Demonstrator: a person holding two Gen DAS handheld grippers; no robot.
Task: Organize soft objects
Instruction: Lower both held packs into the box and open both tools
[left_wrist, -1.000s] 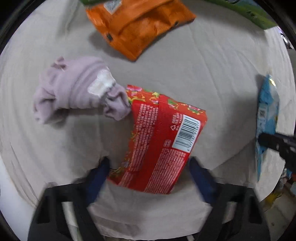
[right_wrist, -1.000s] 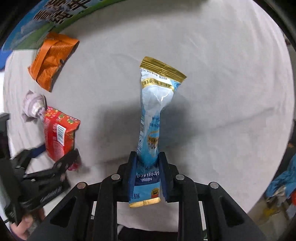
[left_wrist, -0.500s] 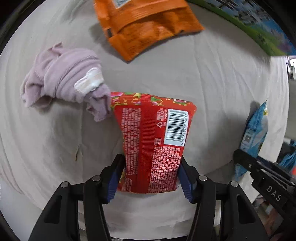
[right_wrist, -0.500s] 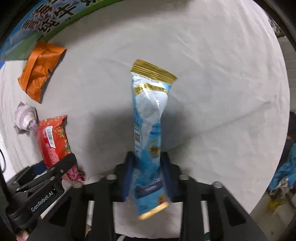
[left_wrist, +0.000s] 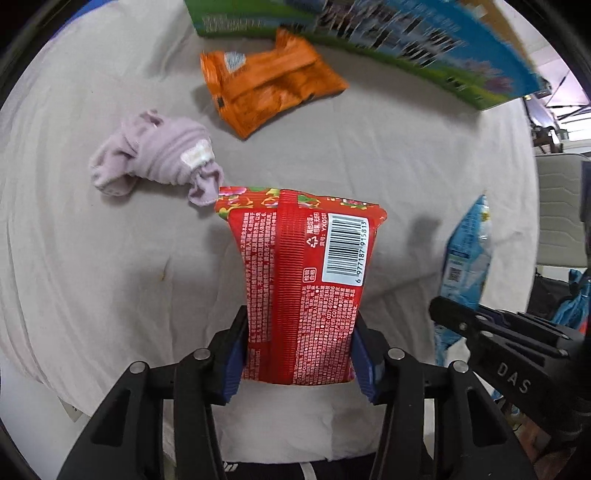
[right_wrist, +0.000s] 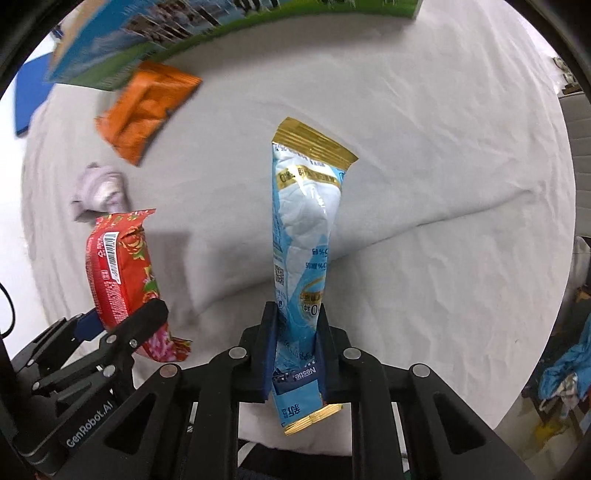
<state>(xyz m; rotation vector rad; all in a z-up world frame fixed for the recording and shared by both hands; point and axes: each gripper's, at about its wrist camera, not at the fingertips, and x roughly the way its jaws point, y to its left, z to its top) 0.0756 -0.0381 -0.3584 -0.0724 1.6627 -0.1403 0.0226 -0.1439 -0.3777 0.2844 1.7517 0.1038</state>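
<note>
Both packets have come up off the cloth since a second ago, each gripper's jaws having just been closing onto its packet.

Left wrist view: the left gripper (left_wrist: 297, 354) is clamped on the lower end of the red packet (left_wrist: 303, 273), blue pads pressing both its sides, and the packet rises toward 12 o'clock with its barcode facing the camera. At 10 o'clock lies the lilac sock bundle (left_wrist: 159, 155) on the grey cloth (left_wrist: 388, 140); at 12 o'clock the orange packet (left_wrist: 269, 85), just below the green and blue box (left_wrist: 406, 40). At 3 o'clock the blue sachet (left_wrist: 469, 254) shows above the other gripper's dark body.

Right wrist view: the right gripper (right_wrist: 295, 350) is pinched tight on the blue sachet's lower part, its gold end poking out below the pads. The red packet hangs at 9 o'clock in the left gripper, clear of the cloth.
</note>
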